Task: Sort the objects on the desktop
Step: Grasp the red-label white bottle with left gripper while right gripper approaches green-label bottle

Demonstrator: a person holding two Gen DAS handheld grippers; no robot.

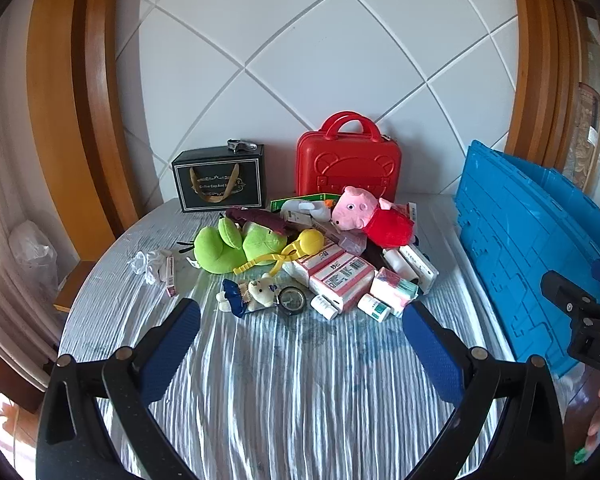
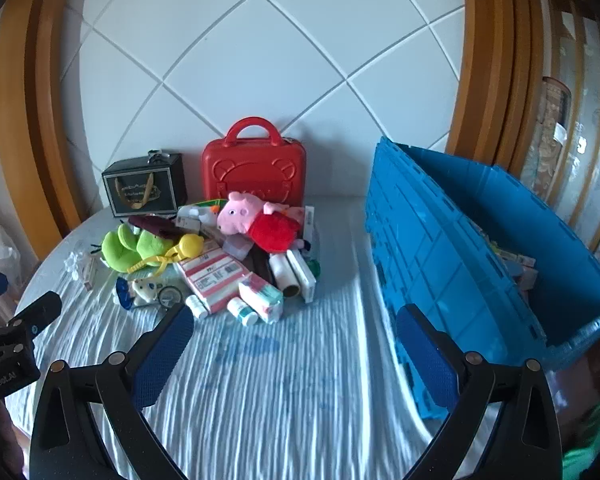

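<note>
A heap of small things lies mid-table: a pink pig plush (image 1: 366, 216) (image 2: 256, 218) in a red dress, a green frog plush (image 1: 232, 246) (image 2: 134, 246), a small white bear (image 1: 260, 294), pink-and-white boxes (image 1: 340, 278) (image 2: 216, 278), white pill bottles (image 1: 374, 307) (image 2: 242, 311) and a tape roll (image 1: 292, 300). My left gripper (image 1: 302, 320) hovers open just short of the heap, nothing between its blue pads. My right gripper (image 2: 294, 326) is open too, empty, near the heap's right side beside the blue crate (image 1: 532, 248) (image 2: 460, 256).
A red carry case (image 1: 350, 164) (image 2: 254, 176) and a black gift box (image 1: 220, 182) (image 2: 144, 190) stand at the back against the white wall. Crumpled white wrapping (image 1: 148, 266) lies left of the frog. The crate holds some items. A striped cloth (image 1: 280, 380) covers the round table.
</note>
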